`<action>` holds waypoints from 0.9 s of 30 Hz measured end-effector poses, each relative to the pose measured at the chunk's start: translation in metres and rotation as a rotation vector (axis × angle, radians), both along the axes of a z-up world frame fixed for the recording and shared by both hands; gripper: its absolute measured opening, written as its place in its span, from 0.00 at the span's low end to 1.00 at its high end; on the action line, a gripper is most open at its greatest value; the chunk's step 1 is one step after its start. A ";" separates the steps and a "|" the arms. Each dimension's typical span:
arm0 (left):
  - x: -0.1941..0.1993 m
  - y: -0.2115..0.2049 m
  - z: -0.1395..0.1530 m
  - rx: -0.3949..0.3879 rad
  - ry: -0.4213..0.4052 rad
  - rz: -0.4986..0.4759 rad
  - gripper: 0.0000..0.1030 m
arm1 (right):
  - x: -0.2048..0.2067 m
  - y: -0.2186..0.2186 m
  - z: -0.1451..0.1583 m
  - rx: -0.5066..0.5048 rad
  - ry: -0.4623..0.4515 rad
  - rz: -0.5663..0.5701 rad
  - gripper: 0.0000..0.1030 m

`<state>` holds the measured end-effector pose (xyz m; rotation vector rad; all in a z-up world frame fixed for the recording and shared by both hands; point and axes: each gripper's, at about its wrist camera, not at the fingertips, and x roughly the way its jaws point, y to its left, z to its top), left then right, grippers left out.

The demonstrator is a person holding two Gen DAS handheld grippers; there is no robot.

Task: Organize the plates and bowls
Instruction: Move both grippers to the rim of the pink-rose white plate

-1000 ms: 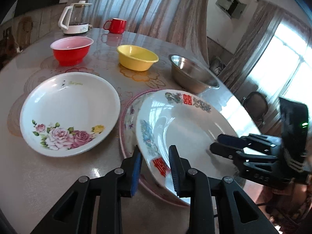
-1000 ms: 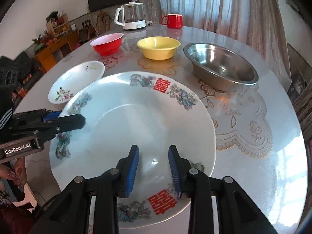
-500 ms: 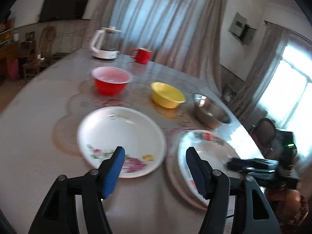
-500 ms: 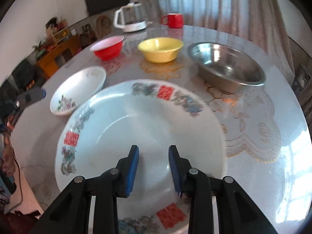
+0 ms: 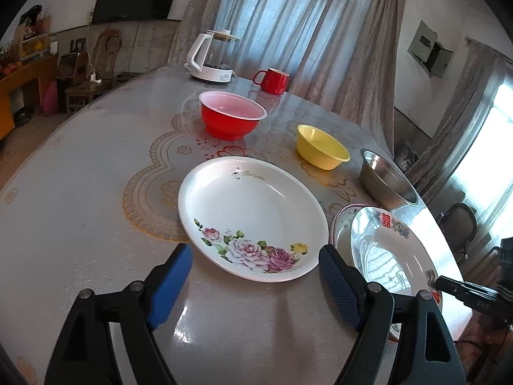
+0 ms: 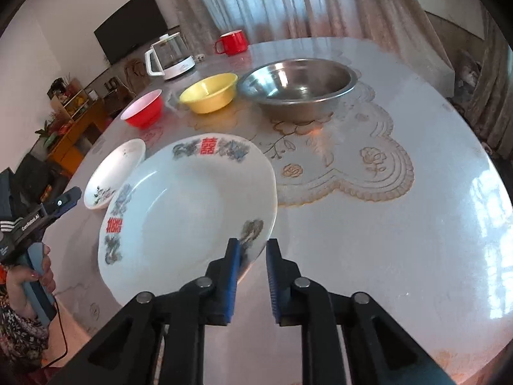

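My right gripper [image 6: 250,276] is closing on the near rim of the double-happiness plate [image 6: 186,211]; the rim sits between the blue pads [image 6: 233,276], against the left one, with the right one a sliver off (I can't tell whether both press yet). That plate is tilted, its far edge up, over the near-left part of the counter [image 6: 400,224]. From my left side it sits over a pink-rimmed plate [image 5: 340,221] lying beneath it.

My left gripper [image 5: 255,284] is spreading wide, with nothing between its pads, just in front of the rose plate [image 5: 253,208], which lies flat on the counter.

Farther back stand the red bowl [image 5: 231,117], the yellow bowl [image 5: 322,147] and the steel bowl [image 5: 388,181], in a row, well apart from each other. Behind them are a red mug [image 5: 272,81] and a kettle [image 5: 213,59].
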<state>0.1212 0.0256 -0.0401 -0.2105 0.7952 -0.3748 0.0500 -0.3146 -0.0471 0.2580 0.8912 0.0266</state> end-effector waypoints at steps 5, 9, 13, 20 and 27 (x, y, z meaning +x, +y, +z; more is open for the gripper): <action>0.002 0.008 -0.002 -0.006 0.012 0.021 0.80 | 0.011 0.009 -0.001 -0.008 -0.014 0.024 0.15; 0.008 0.019 -0.005 -0.016 0.036 0.045 0.83 | 0.018 0.015 0.005 -0.062 -0.016 0.030 0.15; 0.020 0.031 -0.008 -0.025 0.055 0.080 0.82 | 0.028 0.020 0.030 -0.046 -0.099 0.051 0.30; 0.037 0.037 -0.012 -0.068 0.086 0.083 0.77 | 0.088 0.074 0.056 -0.068 -0.144 0.232 0.31; 0.055 0.037 -0.022 -0.106 0.138 0.079 0.77 | 0.167 0.130 0.043 -0.018 -0.029 0.336 0.31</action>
